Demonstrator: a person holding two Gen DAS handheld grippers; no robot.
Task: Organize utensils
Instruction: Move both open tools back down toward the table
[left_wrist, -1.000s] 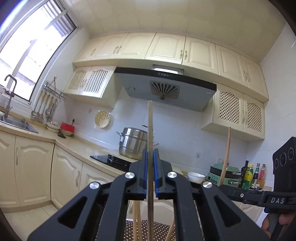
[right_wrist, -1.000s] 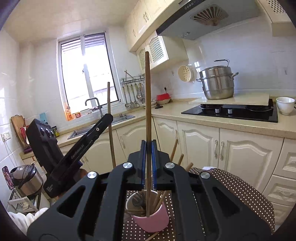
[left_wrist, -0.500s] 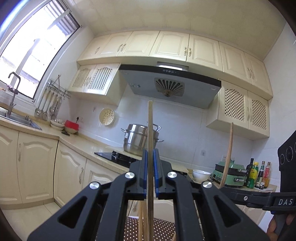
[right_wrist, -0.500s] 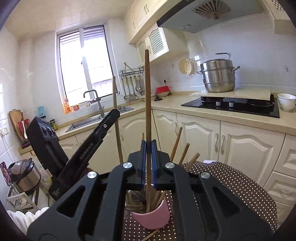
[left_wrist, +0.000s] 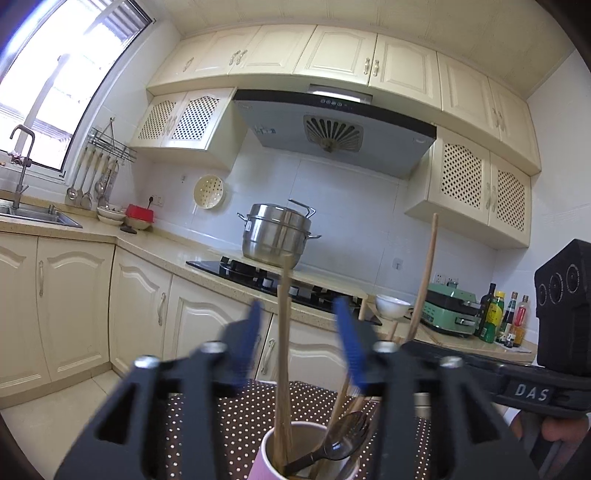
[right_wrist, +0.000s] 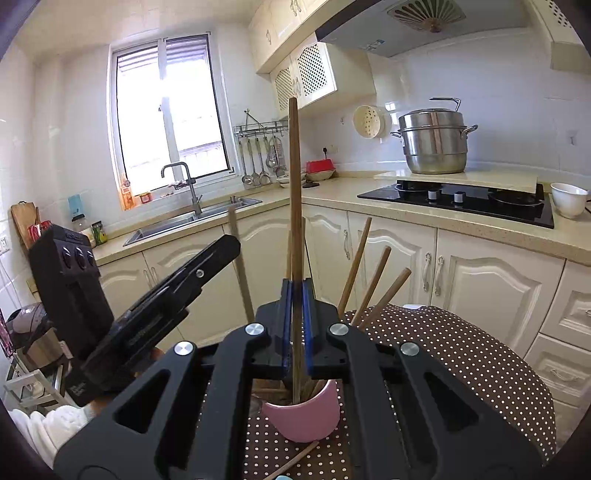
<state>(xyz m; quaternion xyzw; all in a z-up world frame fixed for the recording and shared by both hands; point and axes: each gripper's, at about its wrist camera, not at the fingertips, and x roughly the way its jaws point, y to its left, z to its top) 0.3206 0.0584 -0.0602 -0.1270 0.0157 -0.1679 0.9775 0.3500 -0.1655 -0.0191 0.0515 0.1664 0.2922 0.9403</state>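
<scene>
1. Left wrist view: the left claw (left_wrist: 299, 343) fills the lower middle of the frame, its blue jaws opening and blurred. A pale chopstick (left_wrist: 283, 332) stands between them, touching neither pad, its foot already down in the pink cup (left_wrist: 269, 454) at the bottom centre.
2. The cup stands on the dotted tabletop (left_wrist: 221, 417) and also holds a dark spoon (left_wrist: 332, 448) and more sticks.
3. Risk here, as I judge it: the freed chopstick leans loose in the cup, so a jaw brushing it on the way out could flick it over the rim or tip the cup.
4. Right wrist view: the right claw (right_wrist: 297, 325) sits at centre, clamped tight on a darker chopstick (right_wrist: 294, 206) that stands upright, its lower end reaching into the pink cup at lower centre.
5. Other sticks fan out of the cup toward the right of centre, and a loose stick (right_wrist: 295, 458) lies on the tabletop just in front of it.
6. Risk here: the cup looks crowded, so letting go with the tip caught on the other sticks could let this one topple out. The left claw's body at the left of the frame is close, and the two could knock together.
</scene>
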